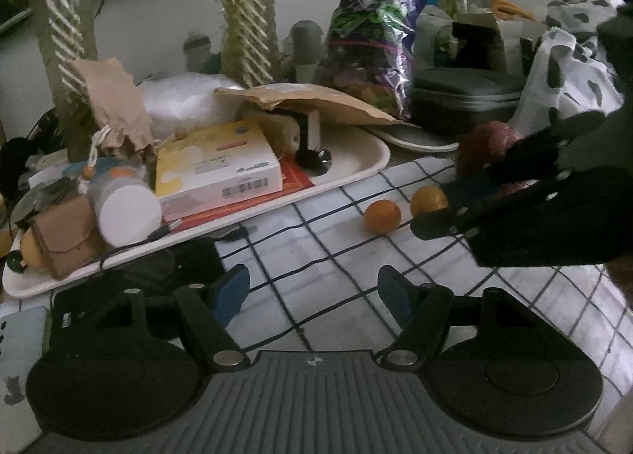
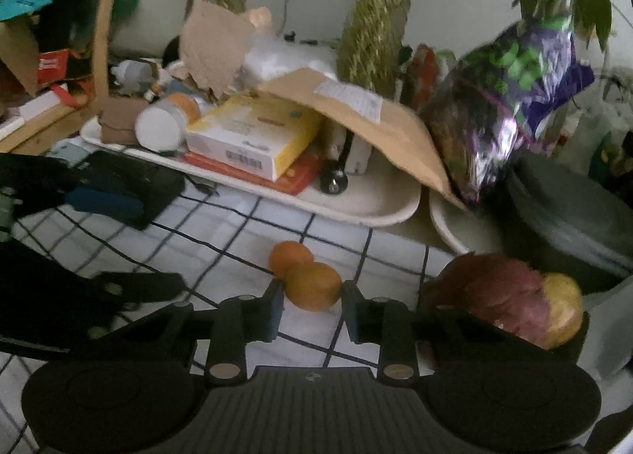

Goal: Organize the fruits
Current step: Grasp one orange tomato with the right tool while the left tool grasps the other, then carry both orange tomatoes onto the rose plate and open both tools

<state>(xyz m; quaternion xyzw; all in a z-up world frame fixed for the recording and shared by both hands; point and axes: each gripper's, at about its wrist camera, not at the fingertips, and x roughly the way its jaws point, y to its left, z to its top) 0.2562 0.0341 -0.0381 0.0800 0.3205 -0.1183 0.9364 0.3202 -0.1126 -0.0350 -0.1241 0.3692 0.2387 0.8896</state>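
Two small oranges lie side by side on the checked tablecloth [image 2: 221, 224]. My right gripper [image 2: 312, 297] is shut on the nearer orange [image 2: 312, 286], a blue pad touching each side, and the orange still rests on the cloth. The second orange [image 2: 289, 254] touches it just behind. In the left wrist view the same pair shows as the held orange [image 1: 429, 201] and the free orange [image 1: 382, 216]. To the right, a dark bowl [image 2: 573, 339] holds a red fruit [image 2: 494, 292] and a yellow fruit [image 2: 561, 307]. My left gripper [image 1: 312, 288] hovers open over bare cloth with nothing between its pads.
A white tray [image 2: 379, 209] behind the oranges holds a yellow-white box [image 2: 253, 137], a bottle, a brown envelope [image 2: 368, 114] and small clutter. A purple foil bag [image 2: 510, 106] and a dark case [image 2: 565, 216] stand at the right. Plant stems rise at the back.
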